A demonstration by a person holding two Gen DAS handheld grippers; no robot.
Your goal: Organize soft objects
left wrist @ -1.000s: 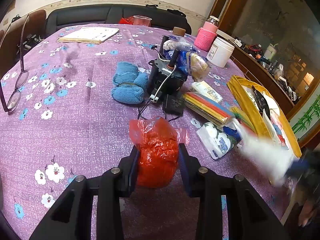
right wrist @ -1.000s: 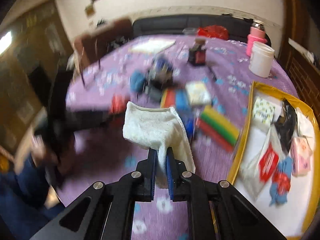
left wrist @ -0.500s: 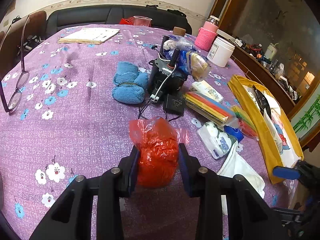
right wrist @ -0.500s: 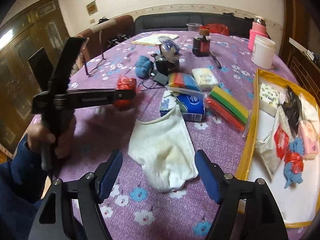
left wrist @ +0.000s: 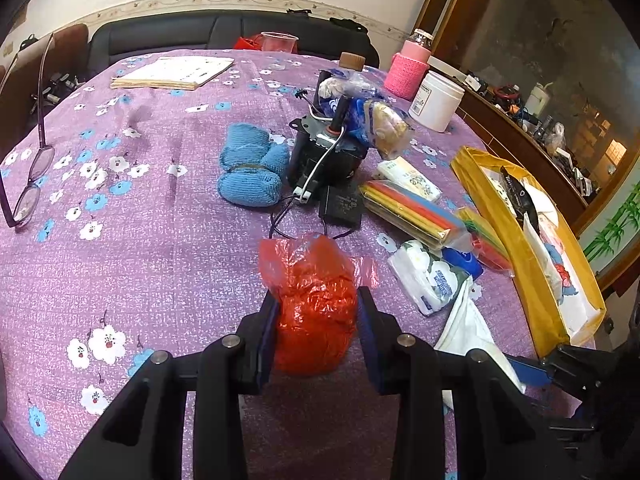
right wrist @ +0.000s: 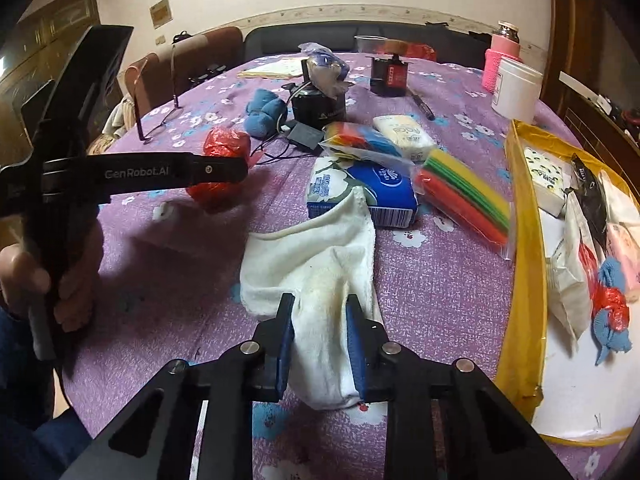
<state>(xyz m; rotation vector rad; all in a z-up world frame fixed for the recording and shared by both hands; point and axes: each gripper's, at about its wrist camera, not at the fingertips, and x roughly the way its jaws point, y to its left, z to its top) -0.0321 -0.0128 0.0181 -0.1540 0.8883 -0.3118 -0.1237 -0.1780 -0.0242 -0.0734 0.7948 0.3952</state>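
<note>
We held the crumpled red plastic bag (left wrist: 316,312) clamped in the left gripper (left wrist: 317,334). Right gripper (right wrist: 320,340) jaws, just closing, pinched the white terry cloth (right wrist: 316,256) lying on the table (right wrist: 432,292); a deeper bite seemed advisable before lifting.

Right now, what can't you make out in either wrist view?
- Underside of red bag bundle, left wrist view: left gripper fingers cover its sides.
- White cloth near end, right wrist view: behind right gripper.
- Yellow tray contents, right wrist view: cut by the frame edge.

Both wrist cams close, angled down over purple table (left wrist: 140,240); share the centre clutter.
</note>
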